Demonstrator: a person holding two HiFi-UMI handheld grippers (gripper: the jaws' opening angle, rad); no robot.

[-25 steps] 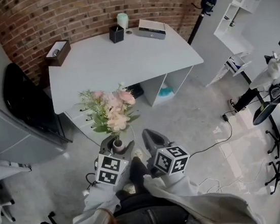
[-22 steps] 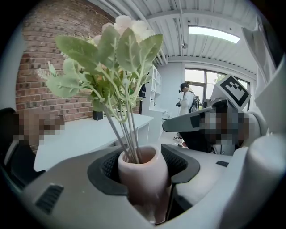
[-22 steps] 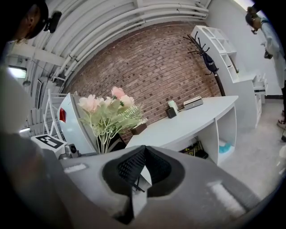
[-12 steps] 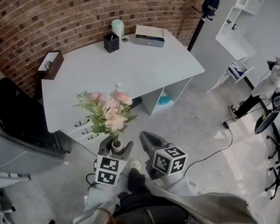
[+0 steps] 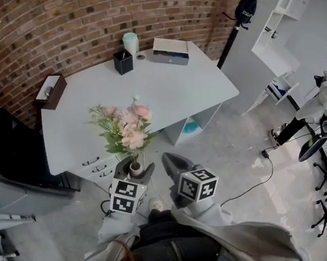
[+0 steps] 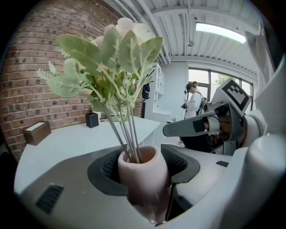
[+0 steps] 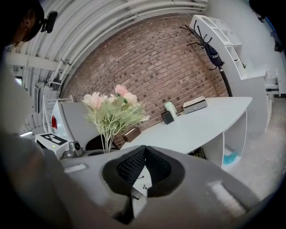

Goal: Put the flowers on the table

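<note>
Pink flowers with pale green leaves (image 5: 126, 126) stand upright in a small pinkish vase (image 5: 136, 169). My left gripper (image 5: 136, 171) is shut on the vase, its pads pressed on both sides of the vase (image 6: 142, 172), and the leaves (image 6: 109, 53) rise above it. The bouquet hangs over the floor just before the near edge of the white table (image 5: 164, 91). My right gripper (image 5: 169, 166) is beside it on the right, shut and holding nothing; its pads meet at the tip (image 7: 144, 150). The flowers (image 7: 112, 109) also show at the left of the right gripper view.
At the table's far side stand a black pen cup (image 5: 122, 62), a pale green cylinder (image 5: 131, 42), a grey box (image 5: 170, 50) and a brown box (image 5: 50, 91). A black chair (image 5: 11, 150) is left, a coat stand (image 5: 243, 9) and white shelves (image 5: 287, 3) right. A cable (image 5: 259, 174) lies on the floor.
Both grippers and the flowers have travelled forward toward the table; its near edge now lies right behind the bouquet. The left grip on the vase is unchanged.
</note>
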